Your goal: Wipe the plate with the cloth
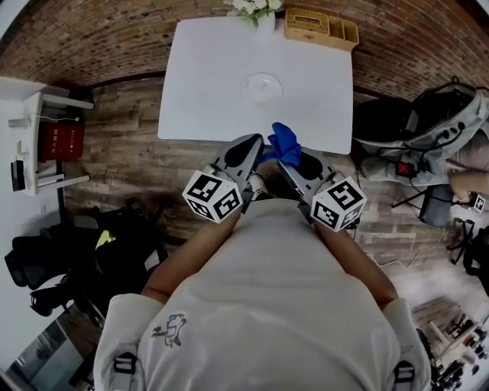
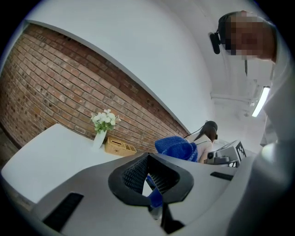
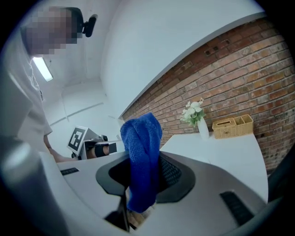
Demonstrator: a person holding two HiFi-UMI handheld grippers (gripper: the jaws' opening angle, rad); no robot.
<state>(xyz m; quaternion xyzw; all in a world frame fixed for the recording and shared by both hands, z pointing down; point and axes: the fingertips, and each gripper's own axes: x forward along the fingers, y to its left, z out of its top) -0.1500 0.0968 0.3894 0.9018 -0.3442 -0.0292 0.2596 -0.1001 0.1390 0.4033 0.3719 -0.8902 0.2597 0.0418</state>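
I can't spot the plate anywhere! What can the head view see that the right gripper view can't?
Only the head view clearly shows the plate, in the middle of the table, and the wooden floor. Only the right gripper view shows the ceiling light. Both show the blue cloth, the table, the basket and the flowers.
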